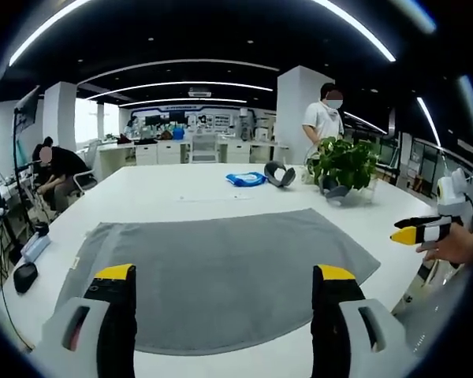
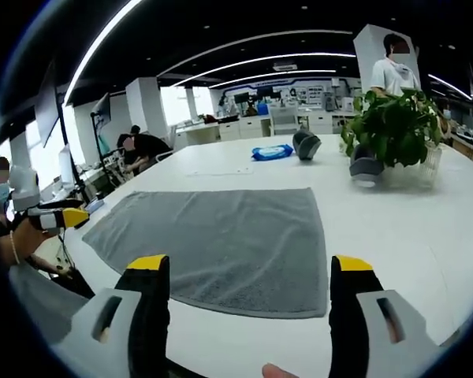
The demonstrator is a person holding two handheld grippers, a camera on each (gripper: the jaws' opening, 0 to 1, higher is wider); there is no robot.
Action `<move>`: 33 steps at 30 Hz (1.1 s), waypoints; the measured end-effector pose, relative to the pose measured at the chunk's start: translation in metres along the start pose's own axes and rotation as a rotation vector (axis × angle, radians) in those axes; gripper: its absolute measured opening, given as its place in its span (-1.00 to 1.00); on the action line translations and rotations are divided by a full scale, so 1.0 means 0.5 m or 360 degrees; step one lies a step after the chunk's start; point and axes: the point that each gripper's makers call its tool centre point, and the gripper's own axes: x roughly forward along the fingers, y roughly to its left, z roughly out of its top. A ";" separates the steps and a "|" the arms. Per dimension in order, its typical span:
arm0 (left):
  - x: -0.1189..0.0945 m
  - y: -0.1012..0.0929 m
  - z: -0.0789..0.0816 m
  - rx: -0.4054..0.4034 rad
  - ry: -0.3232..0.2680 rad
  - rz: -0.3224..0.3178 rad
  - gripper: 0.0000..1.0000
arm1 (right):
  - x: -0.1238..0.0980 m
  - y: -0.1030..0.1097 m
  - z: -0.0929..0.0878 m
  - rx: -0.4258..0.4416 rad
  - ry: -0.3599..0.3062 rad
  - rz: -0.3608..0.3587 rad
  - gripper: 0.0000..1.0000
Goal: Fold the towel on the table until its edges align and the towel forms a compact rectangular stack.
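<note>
One grey terry towel (image 1: 221, 276) lies flat and unfolded, a single layer, on the white table (image 1: 165, 193), near the edge closest to both grippers; in the right gripper view the same towel (image 2: 221, 240) spreads out ahead of the fingers. Left gripper (image 1: 225, 315): two yellow-tipped black fingers spread wide, holding nothing, above the towel's near edge. Right gripper (image 2: 248, 303): two fingers likewise spread wide, empty, over the near edge of the table (image 2: 394, 228). Each gripper also shows at the side of the other's view, held in a hand: right gripper (image 1: 420, 231) off the towel's right side, left gripper (image 2: 57, 217) off the towel's left corner. Further back on the table: one blue flat packet (image 1: 245, 179), one dark grey curved object (image 1: 280, 174) just beside it, one leafy green potted plant (image 1: 345, 163) in a clear container. Right gripper view shows the same three: blue packet (image 2: 272, 151), curved object (image 2: 306, 143), plant (image 2: 394, 126). One person in a white shirt (image 1: 325, 118) stands behind the plant; one person in dark clothes (image 1: 59, 167) sits at the far left.
</note>
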 end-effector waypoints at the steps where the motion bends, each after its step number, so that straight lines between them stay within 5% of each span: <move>1: 0.000 -0.001 0.003 0.0007 -0.0008 0.0000 0.89 | -0.001 -0.004 0.000 0.0011 -0.0003 -0.0003 0.67; 10: 0.003 -0.002 -0.004 0.0004 0.0022 0.0007 0.87 | -0.004 -0.015 0.005 0.0141 -0.0031 0.0008 0.65; 20: 0.007 -0.040 0.015 0.0023 -0.0023 -0.0096 0.66 | 0.001 -0.025 0.016 0.0186 -0.0038 0.0009 0.56; 33: 0.034 -0.076 0.006 0.0106 0.0043 -0.0144 0.57 | 0.042 -0.086 0.030 0.0162 0.0020 -0.0117 0.26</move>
